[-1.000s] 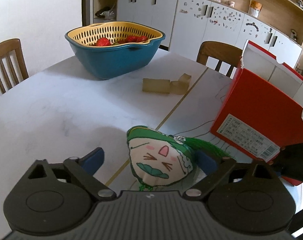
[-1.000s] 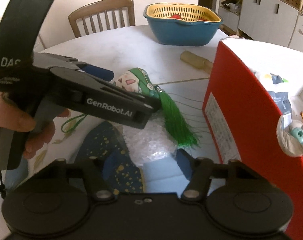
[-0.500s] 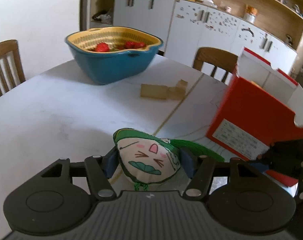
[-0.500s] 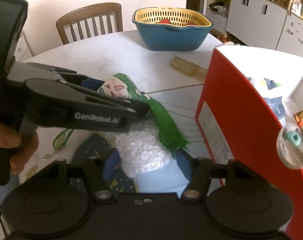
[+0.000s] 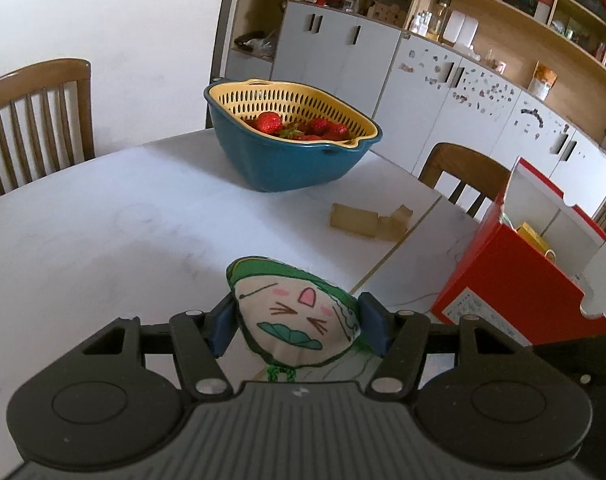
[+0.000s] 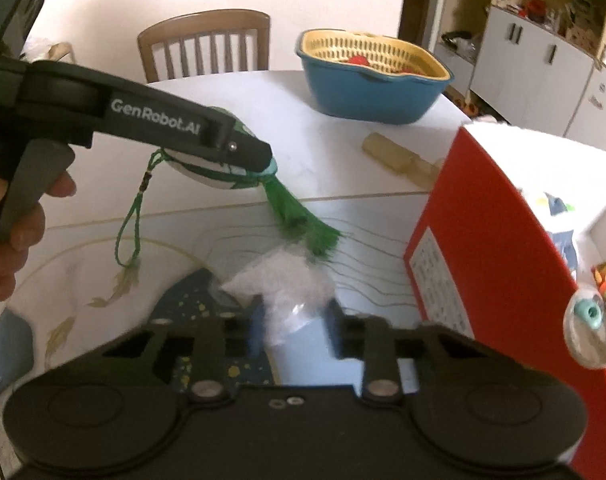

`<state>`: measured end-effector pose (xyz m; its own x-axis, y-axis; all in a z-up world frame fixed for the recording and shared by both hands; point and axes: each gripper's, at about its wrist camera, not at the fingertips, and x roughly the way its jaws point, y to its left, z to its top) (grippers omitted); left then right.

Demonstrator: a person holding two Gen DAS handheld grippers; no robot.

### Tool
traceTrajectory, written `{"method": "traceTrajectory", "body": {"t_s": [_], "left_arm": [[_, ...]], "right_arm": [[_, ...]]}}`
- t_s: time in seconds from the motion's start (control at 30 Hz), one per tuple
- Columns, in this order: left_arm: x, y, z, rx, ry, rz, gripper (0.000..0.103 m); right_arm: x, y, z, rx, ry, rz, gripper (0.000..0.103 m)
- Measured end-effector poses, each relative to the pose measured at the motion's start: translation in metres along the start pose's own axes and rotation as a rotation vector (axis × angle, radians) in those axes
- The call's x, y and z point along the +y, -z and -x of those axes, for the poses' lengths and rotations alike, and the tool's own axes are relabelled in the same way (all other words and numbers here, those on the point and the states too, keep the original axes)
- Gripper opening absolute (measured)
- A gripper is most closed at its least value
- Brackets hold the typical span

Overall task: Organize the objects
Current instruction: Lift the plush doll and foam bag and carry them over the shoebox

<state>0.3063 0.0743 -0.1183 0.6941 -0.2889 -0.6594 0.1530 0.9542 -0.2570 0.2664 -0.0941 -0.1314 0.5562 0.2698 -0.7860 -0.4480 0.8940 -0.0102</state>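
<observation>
My left gripper (image 5: 297, 326) is shut on a green and cream fabric charm (image 5: 293, 316) with a drawn face. It holds the charm above the white table (image 5: 103, 240). In the right wrist view the charm (image 6: 223, 176) hangs from the left gripper with its green tassel (image 6: 303, 220) and cord loop (image 6: 129, 224) dangling. My right gripper (image 6: 293, 326) is shut on a clear bubble-wrap packet (image 6: 287, 292), just above the table. An open red box (image 5: 519, 280) stands at the right and also shows in the right wrist view (image 6: 503, 264), with several items inside.
A blue bowl with a yellow strainer of strawberries (image 5: 291, 140) stands at the far side of the table. Pale yellow blocks (image 5: 367, 222) lie between it and the box. Wooden chairs (image 5: 35, 120) stand around the table. A dark blue patterned patch (image 6: 199, 292) lies under the right gripper.
My left gripper closed on the charm and lifted it off the table. My right gripper closed on the bubble-wrap packet.
</observation>
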Motion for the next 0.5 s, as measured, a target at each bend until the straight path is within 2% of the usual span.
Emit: {"method": "traceTrajectory", "body": {"t_s": [0.27,0.5], "left_arm": [[-0.021,0.004,0.03,0.027,-0.082,-0.018,0.063],[-0.048,0.007,0.066,0.028,-0.087,-0.018,0.063]], "right_arm": [[0.001,0.002,0.026,-0.032,-0.031,-0.006,0.022],[-0.005,0.007,0.068,-0.045,-0.076,-0.026,0.022]]}}
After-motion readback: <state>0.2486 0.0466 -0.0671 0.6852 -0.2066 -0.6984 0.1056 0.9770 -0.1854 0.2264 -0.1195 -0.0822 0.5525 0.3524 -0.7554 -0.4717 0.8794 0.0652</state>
